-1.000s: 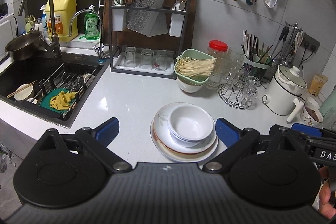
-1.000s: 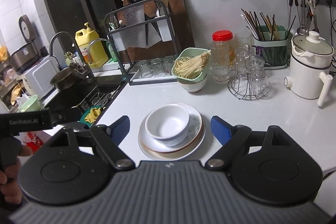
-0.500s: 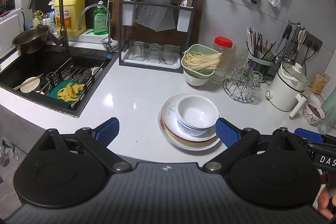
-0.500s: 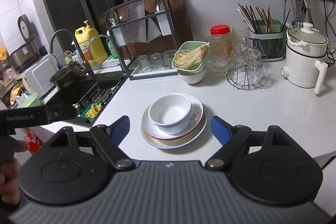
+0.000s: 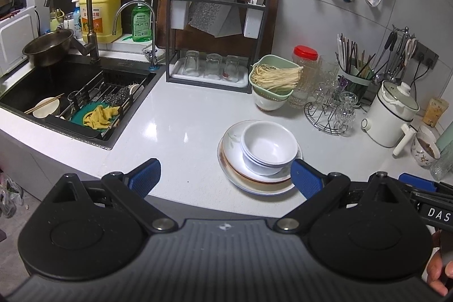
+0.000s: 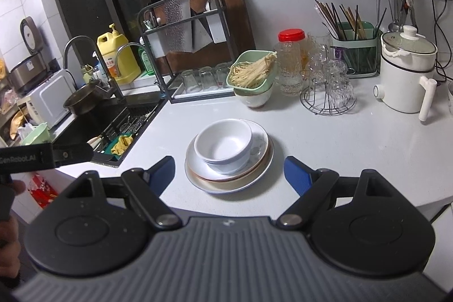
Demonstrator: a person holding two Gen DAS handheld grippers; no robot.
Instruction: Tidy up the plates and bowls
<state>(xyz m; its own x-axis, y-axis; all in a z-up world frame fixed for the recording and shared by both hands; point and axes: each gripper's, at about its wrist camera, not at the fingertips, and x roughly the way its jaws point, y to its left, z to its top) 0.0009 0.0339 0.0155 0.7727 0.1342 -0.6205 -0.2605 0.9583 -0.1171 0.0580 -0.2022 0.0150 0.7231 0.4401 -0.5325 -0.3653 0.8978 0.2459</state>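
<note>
A stack of white bowls [image 5: 267,146] sits on a stack of plates [image 5: 249,177] on the white counter near its front edge. It also shows in the right wrist view, bowls [image 6: 223,145] on plates [image 6: 246,177]. My left gripper [image 5: 225,177] is open and empty, held back from the counter edge, with the stack just ahead of its right finger. My right gripper [image 6: 229,174] is open and empty, with the stack ahead between its blue fingers. Each gripper shows at the edge of the other's view.
A black sink [image 5: 65,92] with a drying rack lies at the left. A knife and glass rack [image 5: 215,47] stands at the back. A green colander of noodles [image 5: 273,78] on a bowl, a glass stand [image 5: 331,115], a chopstick holder [image 6: 354,47] and a white electric pot [image 6: 405,75] stand behind the stack.
Both grippers have drawn back and up from the stack, which now looks smaller and farther. The bowls and plates have not moved. Both stay open.
</note>
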